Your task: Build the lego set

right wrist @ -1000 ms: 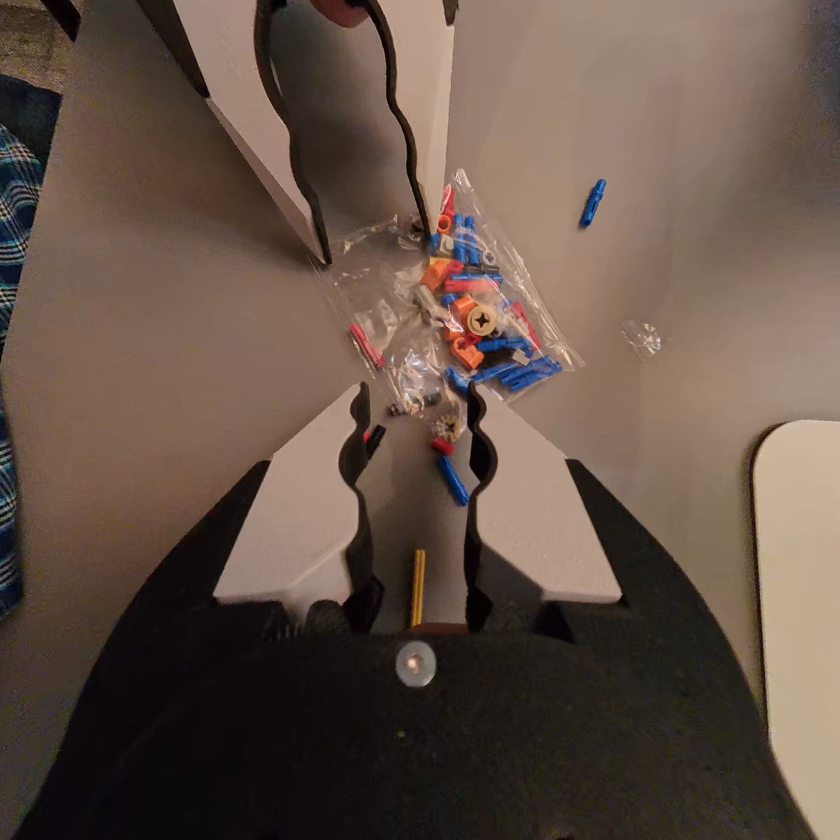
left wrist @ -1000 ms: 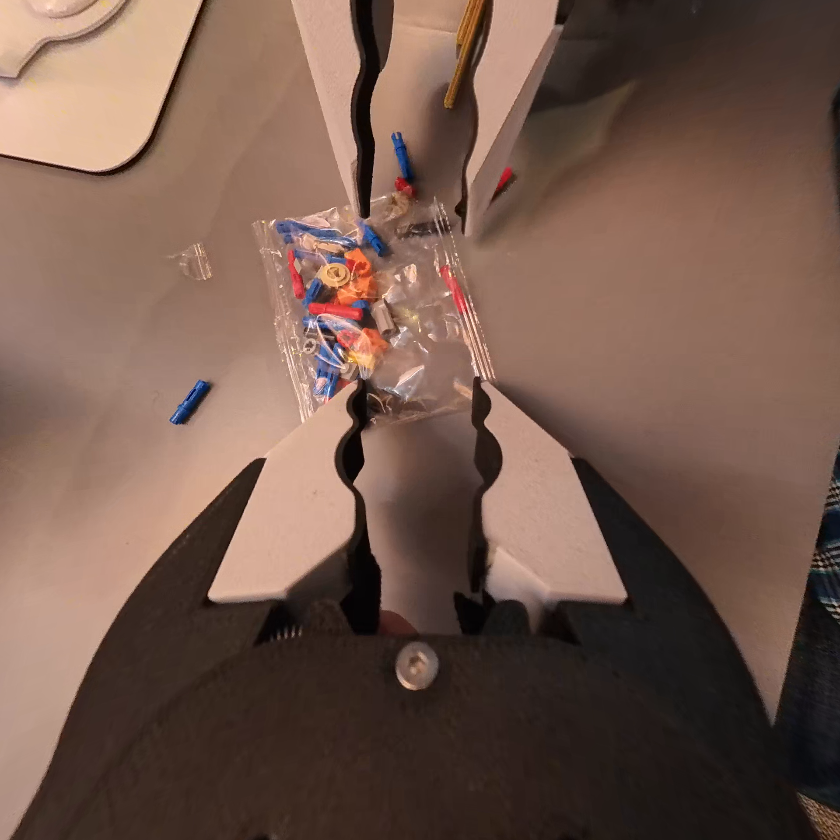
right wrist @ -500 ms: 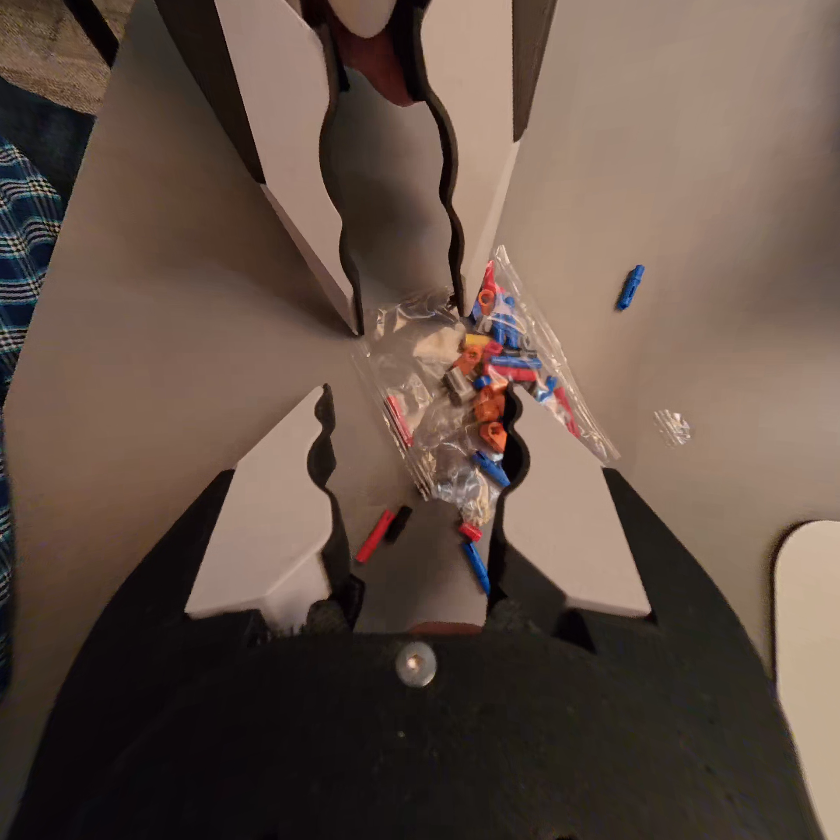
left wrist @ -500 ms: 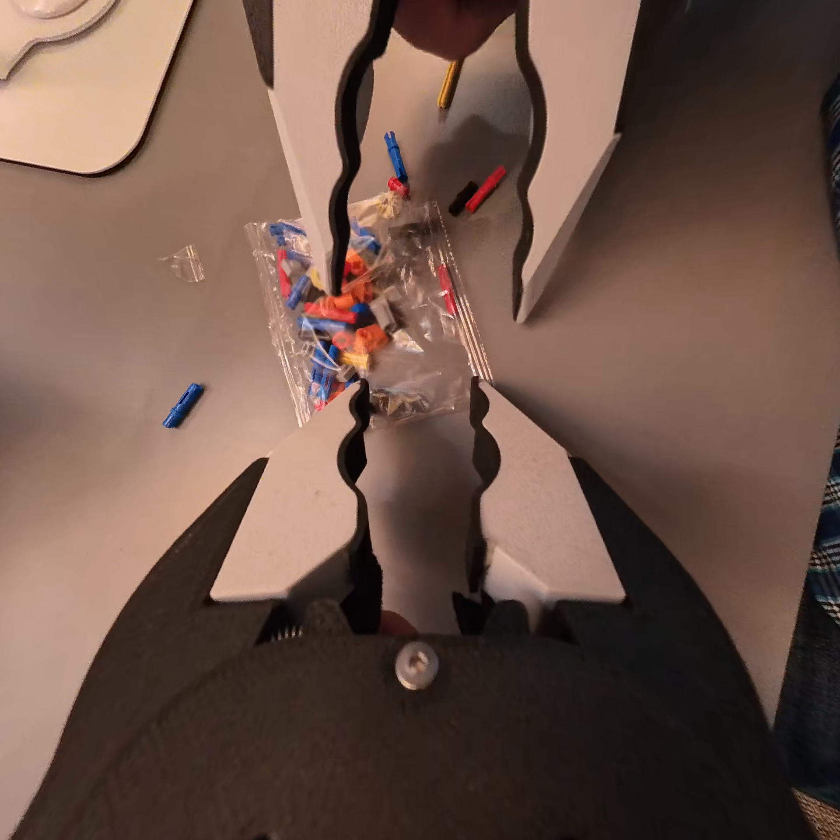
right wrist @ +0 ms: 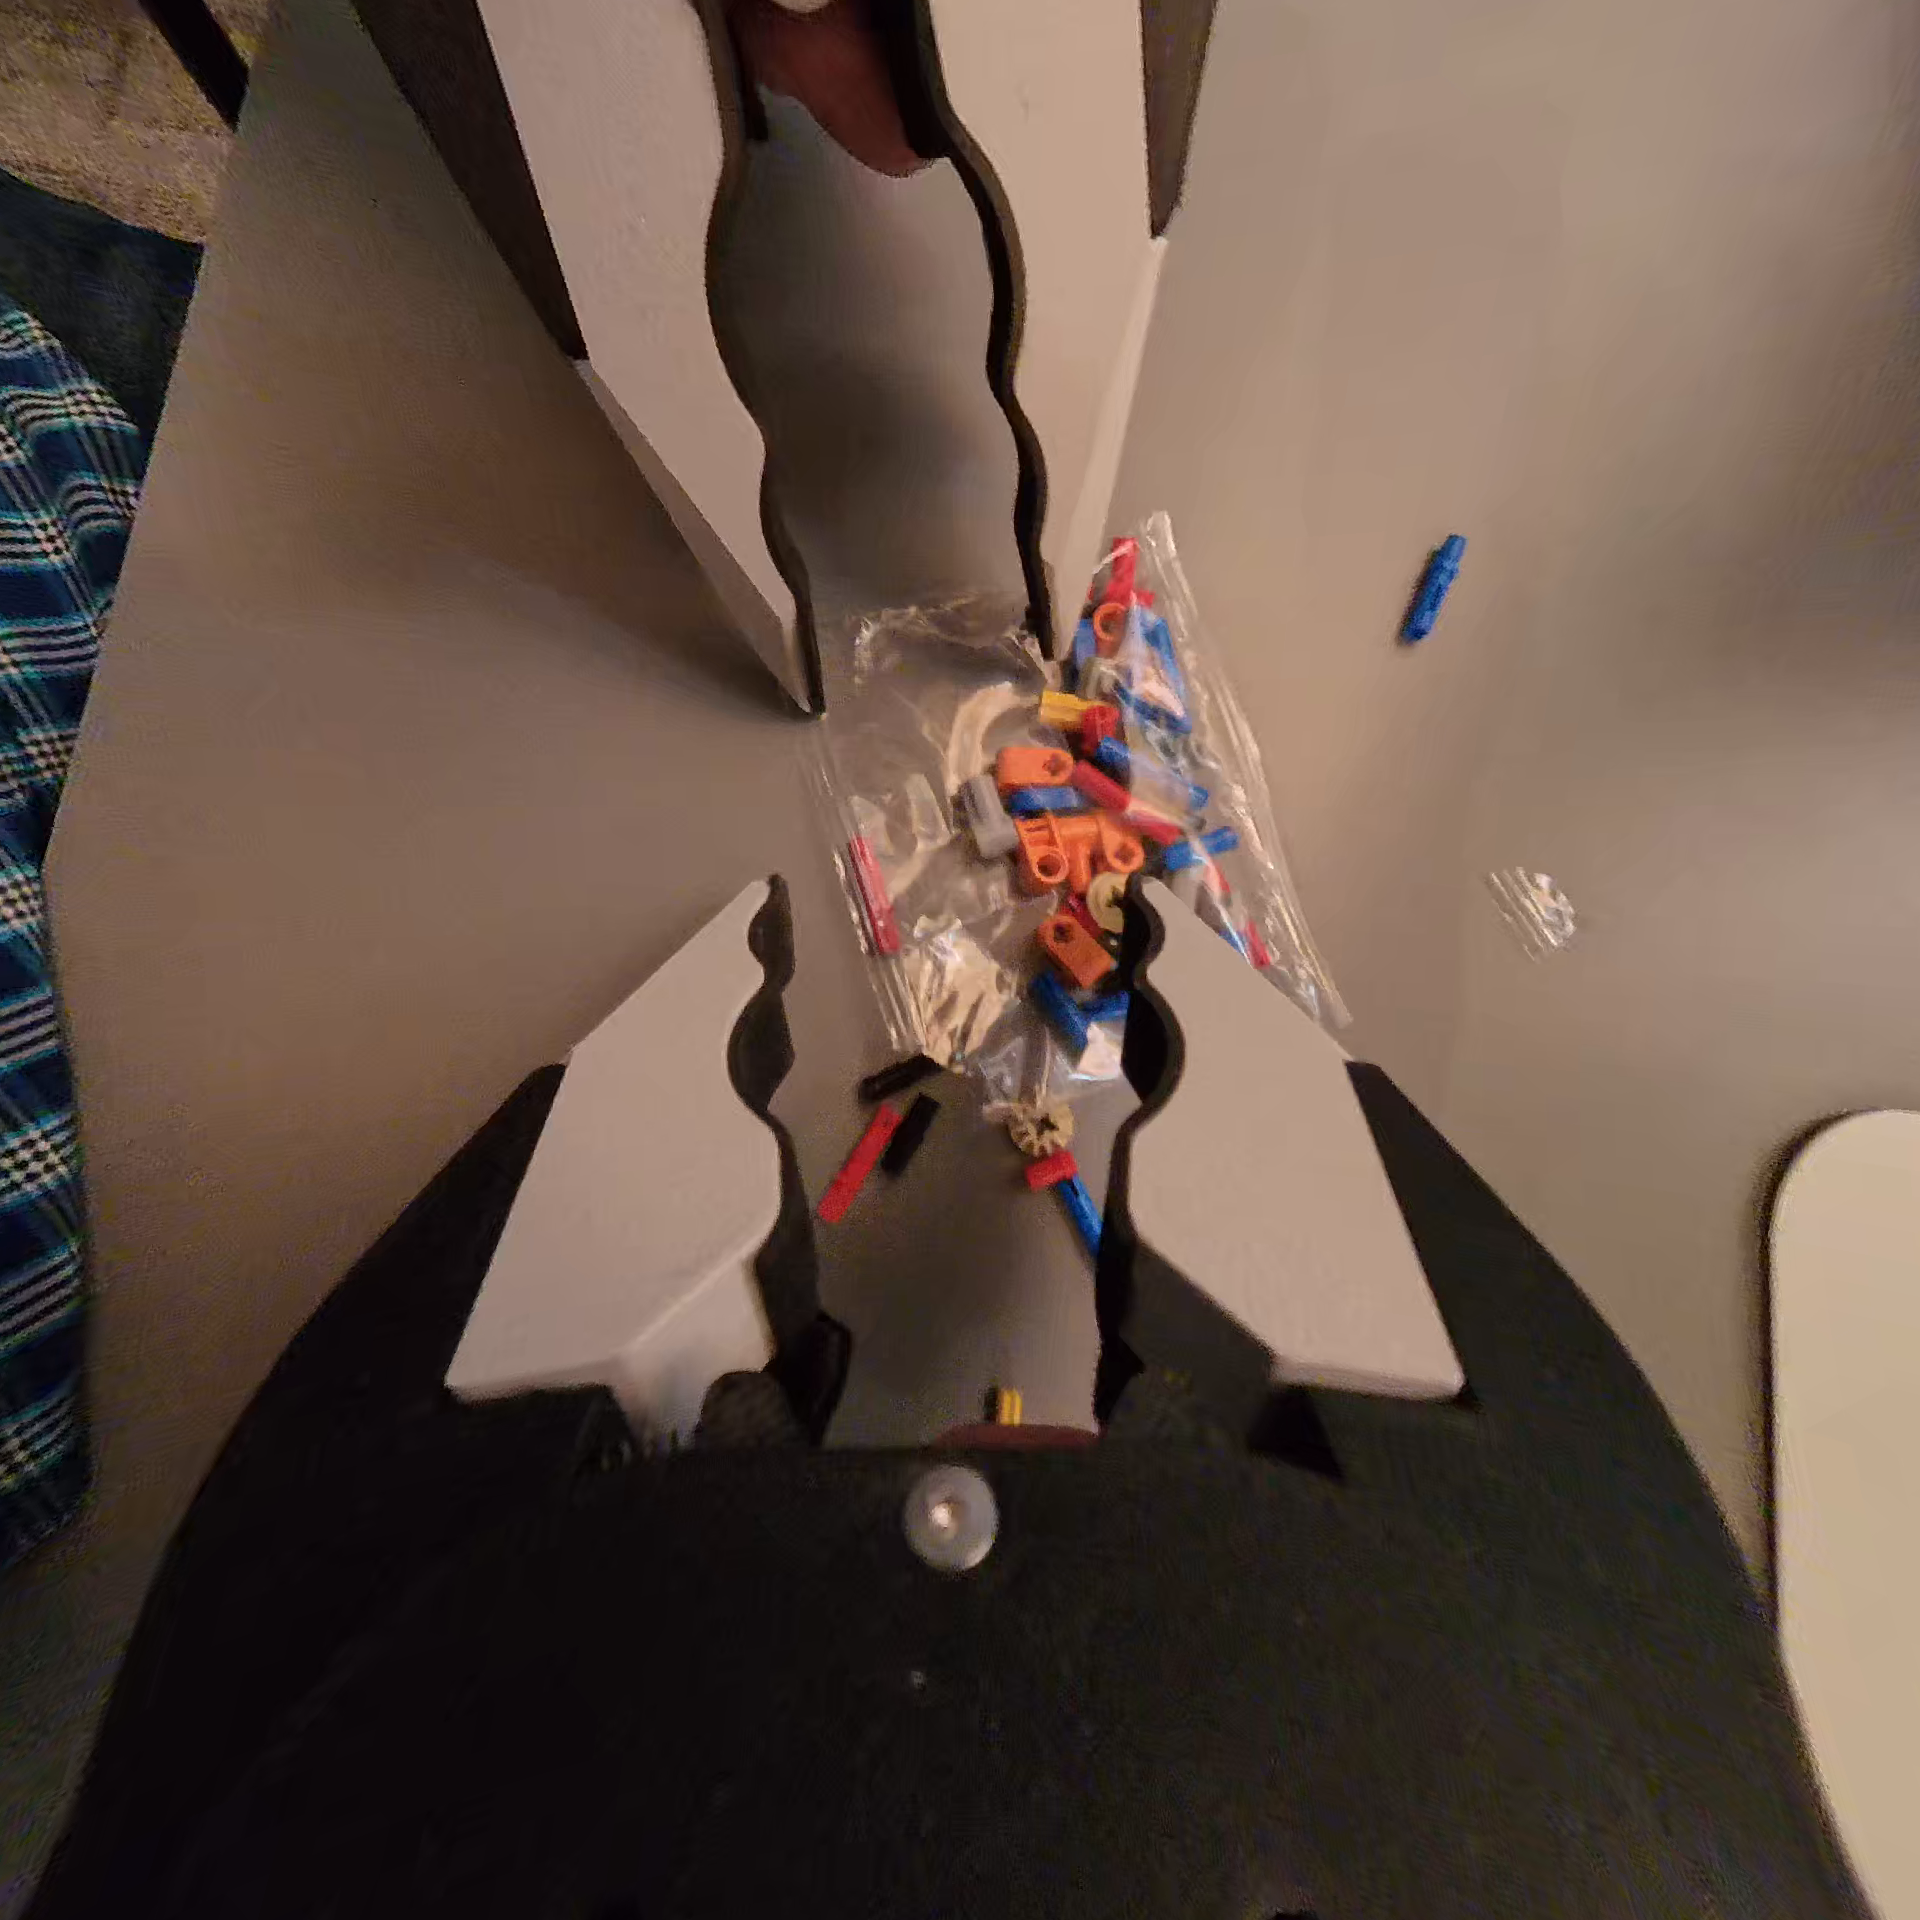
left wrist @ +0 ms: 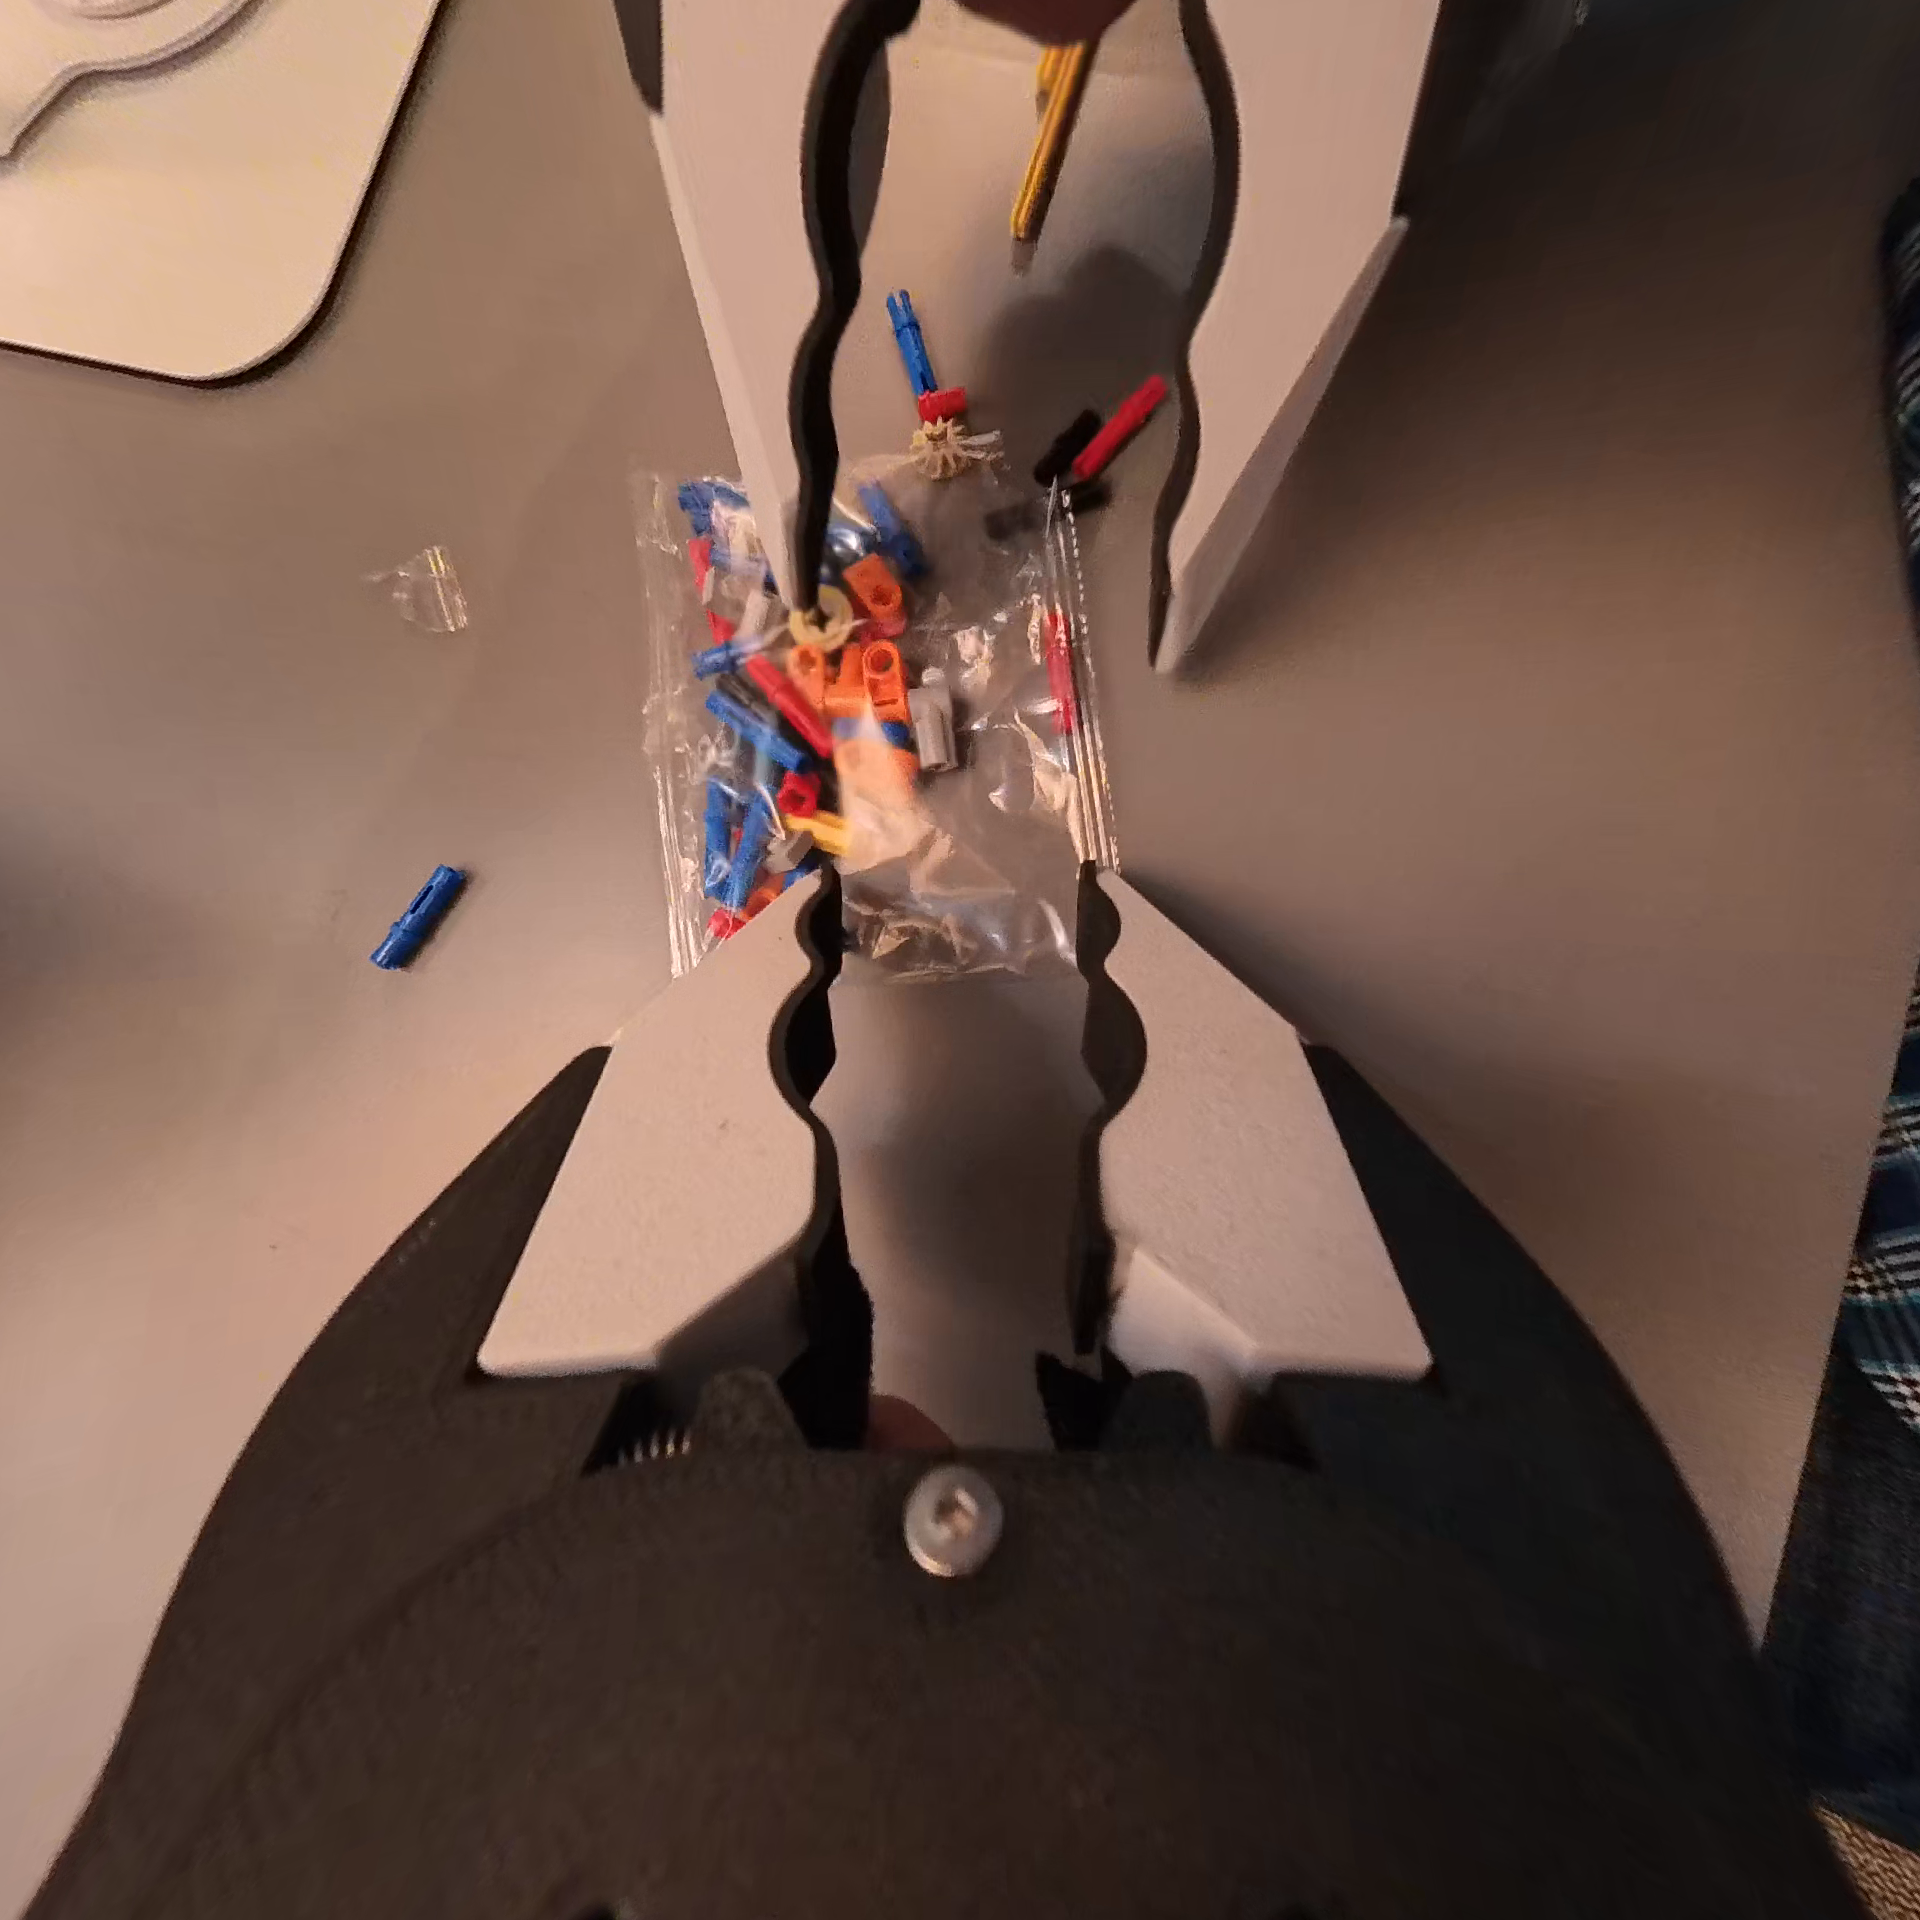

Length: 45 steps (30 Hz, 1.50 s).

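A clear plastic bag [left wrist: 977, 748] of small blue, orange, red and grey lego pieces lies flat on the grey table; it also shows in the right wrist view [right wrist: 935, 831]. My left gripper [left wrist: 956, 883] is open, with its tips at the bag's near edge. My right gripper [right wrist: 956, 888] is open and comes from the opposite side. It straddles the bag's other end, and one fingertip [right wrist: 1143, 904] sits at a tan round piece inside the bag. Each gripper shows in the other's view, the right one [left wrist: 982, 629] and the left one [right wrist: 925, 670]. Neither holds anything.
Loose pieces lie by the bag's open end: a tan gear [right wrist: 1039, 1127], red and black pins [right wrist: 857, 1164], a blue pin with a red bush [right wrist: 1075, 1210] and a yellow axle [left wrist: 1049, 135]. A lone blue pin [left wrist: 416, 916], a clear scrap [left wrist: 421, 592], a white board [left wrist: 156, 208] and plaid fabric [right wrist: 52, 727] surround them. One gripper's finger ends stand about 4 cm off the other's.
My right gripper has opened wider and moved forward over the bag, so its jaws now straddle the bag's end. The pieces inside have shifted a little. My left gripper has stayed put.
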Motion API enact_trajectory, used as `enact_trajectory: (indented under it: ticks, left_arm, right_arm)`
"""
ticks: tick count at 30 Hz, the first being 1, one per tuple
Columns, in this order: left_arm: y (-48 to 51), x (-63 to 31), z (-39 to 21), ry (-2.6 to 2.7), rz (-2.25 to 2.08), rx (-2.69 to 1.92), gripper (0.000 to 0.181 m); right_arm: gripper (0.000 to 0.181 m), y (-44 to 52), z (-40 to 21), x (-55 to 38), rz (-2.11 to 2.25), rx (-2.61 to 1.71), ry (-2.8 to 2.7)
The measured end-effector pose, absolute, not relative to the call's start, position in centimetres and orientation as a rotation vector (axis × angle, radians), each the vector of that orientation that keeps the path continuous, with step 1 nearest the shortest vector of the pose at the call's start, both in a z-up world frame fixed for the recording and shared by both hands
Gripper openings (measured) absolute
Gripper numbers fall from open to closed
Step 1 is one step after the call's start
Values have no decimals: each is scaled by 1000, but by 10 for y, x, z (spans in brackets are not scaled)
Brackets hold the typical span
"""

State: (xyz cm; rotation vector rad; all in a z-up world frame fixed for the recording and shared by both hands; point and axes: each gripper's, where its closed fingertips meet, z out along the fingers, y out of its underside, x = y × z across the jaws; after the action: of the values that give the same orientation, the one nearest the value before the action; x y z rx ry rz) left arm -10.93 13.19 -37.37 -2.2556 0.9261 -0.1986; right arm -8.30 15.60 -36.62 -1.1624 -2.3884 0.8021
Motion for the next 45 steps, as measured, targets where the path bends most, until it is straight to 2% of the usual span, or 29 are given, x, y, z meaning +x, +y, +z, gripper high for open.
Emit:
enact_trajectory:
  ticks: [1, 15, 22, 40, 45]
  left_arm:
    - [132, -109, -374, 925, -201, -2256, 43]
    - [131, -111, -372, 936, -193, -2259, 43]
    - [149, -103, -349, 867, -254, -2188, 43]
    - [161, -102, -372, 906, -225, -2278, 43]
    - [160, -102, -373, 904, -221, -2275, 44]
  right_arm:
    - [61, 158, -365, -82, 804, -1173, -2381]
    - [62, 169, -373, -74, 764, -1222, -2393]
    - [61, 169, -373, -73, 763, -1222, -2392]
    - [65, 160, -369, -83, 794, -1188, -2377]
    - [61, 158, -369, -80, 781, -1179, -2404]
